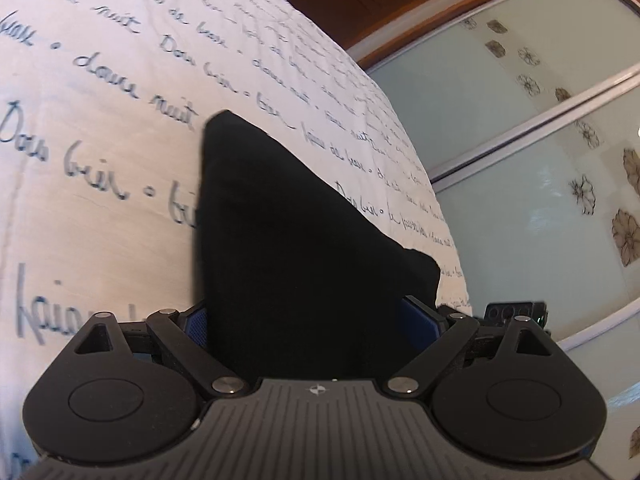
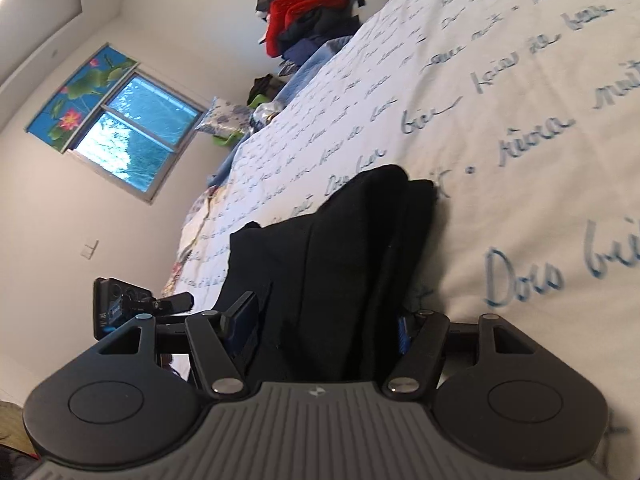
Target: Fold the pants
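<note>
Bed (image 1: pixel 100 128) first: its white cover printed with blue handwriting fills both wrist views, one long edge running beside a glass-panelled wardrobe (image 1: pixel 520 184) and the opposite side toward a wall with a window (image 2: pixel 132 132). A heap of clothes (image 2: pixel 312 8) sits at the far end of the bed, well apart from the work.

Black pants (image 1: pixel 288 248) lie on the cover near the wardrobe-side edge, bunched into a thick folded bundle whose long axis runs straight away from both sets of fingers, tapering to a far corner in the left view and showing stacked fold edges (image 2: pixel 404 216) in the right view.

Left gripper (image 1: pixel 308 320) has its fingers spread wide with the near end of the cloth between them; the blue pads (image 1: pixel 420 320) appear to stand clear of the fabric. Right gripper (image 2: pixel 320 328) likewise straddles the bundle's near end, jaws neither shut nor wide, and its pads do not clearly press. Both sit equally close, so the coming move probably depends on freeing the near end along that axis.
</note>
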